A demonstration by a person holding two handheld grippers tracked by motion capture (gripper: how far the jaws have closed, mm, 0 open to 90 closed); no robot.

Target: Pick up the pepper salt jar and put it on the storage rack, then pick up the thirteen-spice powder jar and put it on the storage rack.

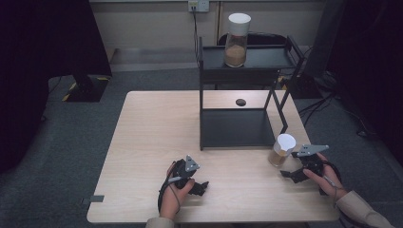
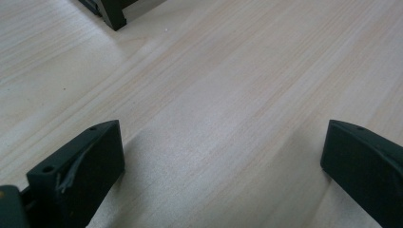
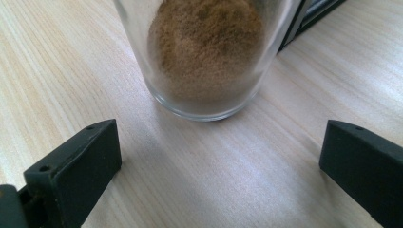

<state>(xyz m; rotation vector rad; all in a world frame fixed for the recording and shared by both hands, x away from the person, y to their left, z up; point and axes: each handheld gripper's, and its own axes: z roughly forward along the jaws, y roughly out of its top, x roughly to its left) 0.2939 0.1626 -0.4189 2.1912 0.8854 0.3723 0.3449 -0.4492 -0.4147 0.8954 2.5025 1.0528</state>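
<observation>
Jar with a white lid and brown powder inside stands upright on the table, right of centre in the lower half of the high view, just off the front right corner of the black rack. In the right gripper view the jar's glass base fills the upper middle of the frame, resting on the pale wood, with the powder showing through the wall. A dark edge of the rack sits at the upper right of that frame, just beside the jar.

Right gripper lies low over the table just to the lower right of the jar, near it but not touching. Its jaws are spread wide, one at the lower left and one at the lower right of its own view, with bare wood between them and the jar's base ahead of the gap.

Left gripper is held at the lower middle of the high view, well apart from the jar. Its jaws are also spread wide, with nothing but wood grain between them; a corner of the rack's foot shows at the upper left of the left gripper view.

A second jar, taller, white-lidded and also holding brown powder, stands on the rack's top shelf at the upper middle of the high view. A small dark round thing lies on the table behind the rack's lower shelf.
</observation>
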